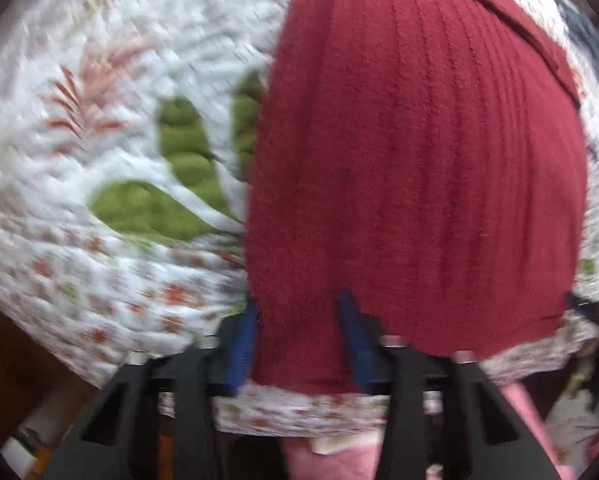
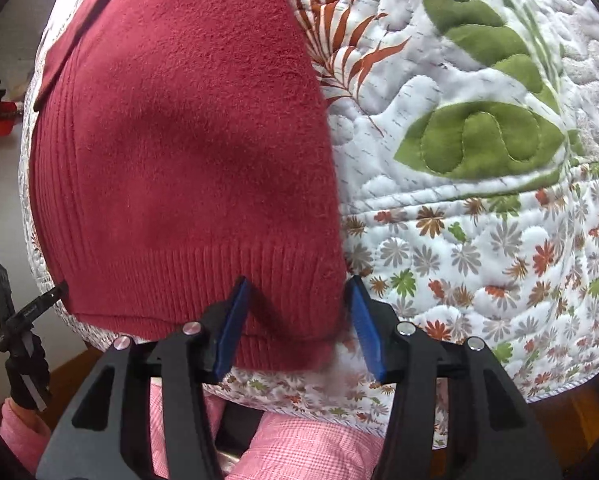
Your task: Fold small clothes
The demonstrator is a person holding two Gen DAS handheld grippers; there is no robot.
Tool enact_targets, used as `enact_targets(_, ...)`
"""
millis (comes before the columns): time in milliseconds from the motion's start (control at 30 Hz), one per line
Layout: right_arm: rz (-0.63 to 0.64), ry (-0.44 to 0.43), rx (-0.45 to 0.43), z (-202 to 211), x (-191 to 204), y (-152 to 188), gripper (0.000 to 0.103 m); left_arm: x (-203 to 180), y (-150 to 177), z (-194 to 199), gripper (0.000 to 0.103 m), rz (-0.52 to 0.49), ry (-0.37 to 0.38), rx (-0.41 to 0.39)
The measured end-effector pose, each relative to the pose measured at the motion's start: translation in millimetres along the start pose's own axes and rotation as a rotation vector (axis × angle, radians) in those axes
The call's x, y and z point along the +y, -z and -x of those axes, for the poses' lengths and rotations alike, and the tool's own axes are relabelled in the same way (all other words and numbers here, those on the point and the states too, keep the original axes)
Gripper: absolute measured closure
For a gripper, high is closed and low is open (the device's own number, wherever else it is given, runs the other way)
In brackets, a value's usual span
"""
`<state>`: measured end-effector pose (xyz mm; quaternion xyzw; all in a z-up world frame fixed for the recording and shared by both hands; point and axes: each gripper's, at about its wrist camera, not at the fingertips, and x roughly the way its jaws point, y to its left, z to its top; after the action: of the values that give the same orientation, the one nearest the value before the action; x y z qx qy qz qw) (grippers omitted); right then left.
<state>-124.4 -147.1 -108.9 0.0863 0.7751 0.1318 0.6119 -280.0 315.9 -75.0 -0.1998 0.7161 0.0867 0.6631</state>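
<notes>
The red knit garment lies flat at the quilt's near edge. Both tools, left and right, gape empty astride its hem corners, seemingly positioned to pinch them.

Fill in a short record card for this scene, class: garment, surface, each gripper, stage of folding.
garment: dark red knit sweater, lying flat, ribbed hem nearest the grippers
surface: white quilt with leaf and flower print
left gripper: open, straddling the hem's left corner
right gripper: open, straddling the hem's right corner
stage: hem not yet gripped; whether folding has begun cannot be told
</notes>
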Motion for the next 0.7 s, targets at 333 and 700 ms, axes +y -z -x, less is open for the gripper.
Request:
enact_targets(333,0.063,-0.105,-0.024,14,14,-16,0.096,-6,-12,19,0.092,0.061,0.109,-0.033)
enact_targets(700,0.053,-0.294,-0.190,82,22,-74,0.097,-33,-75,75,0.092,-0.014,0.160,-0.263)
